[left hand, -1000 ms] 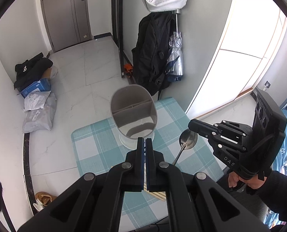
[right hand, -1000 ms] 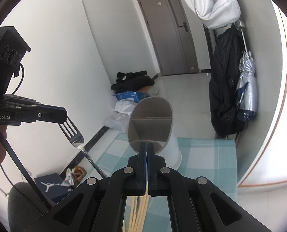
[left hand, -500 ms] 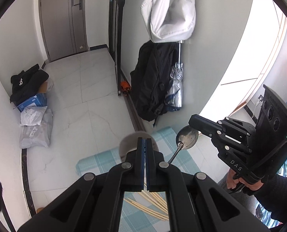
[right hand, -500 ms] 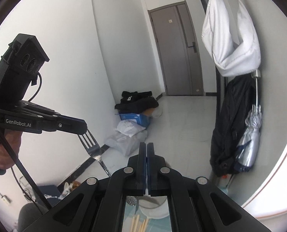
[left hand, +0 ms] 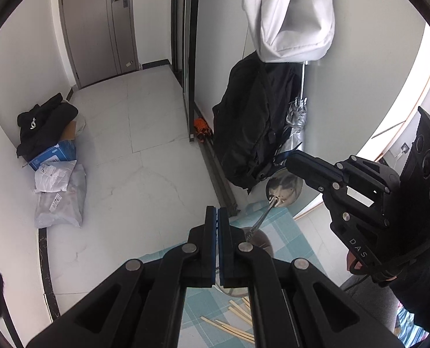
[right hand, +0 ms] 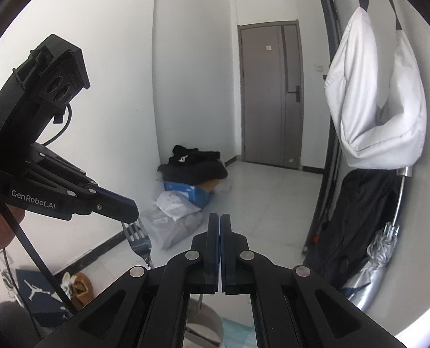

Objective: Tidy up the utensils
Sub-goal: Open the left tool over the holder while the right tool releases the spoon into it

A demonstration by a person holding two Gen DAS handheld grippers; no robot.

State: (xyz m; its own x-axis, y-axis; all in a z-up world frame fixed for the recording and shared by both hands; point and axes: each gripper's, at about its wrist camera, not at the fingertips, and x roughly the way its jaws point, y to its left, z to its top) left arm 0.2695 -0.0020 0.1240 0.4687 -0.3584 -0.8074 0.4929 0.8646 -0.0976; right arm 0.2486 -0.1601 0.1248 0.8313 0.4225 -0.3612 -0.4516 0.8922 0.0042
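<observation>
— Above the worktop (left hand: 284, 233), what does each tool have?

— Left tool (left hand: 217, 214): fingers pressed together, only a thin slit between the blue pads. From the right wrist view it grips a fork (right hand: 138, 239) by the tine tips, and the handle hangs down and to the right behind the right tool.

— And the right tool (right hand: 220, 221)?

— Closed as well. The left wrist view shows it pinching a spoon (left hand: 284, 188) at the top of the bowl. The handle slants down and to the left toward the holder (left hand: 261, 243).

— Is the spoon inside the holder?

— Cannot tell. The handle's lower end meets the holder's rim just beside the left tool's fingers, which hide most of the holder.

— Where does the holder stand?

— On the worktop's teal checked cloth, below both tools. The right wrist view catches only part of its grey wall at the bottom edge.

— Anything else down there?

— Chopsticks (left hand: 238, 327) lie loose on the cloth, on the near side of the holder, fanned out.

— And both utensils?

— Both are in the air, well clear of the cloth.
</observation>
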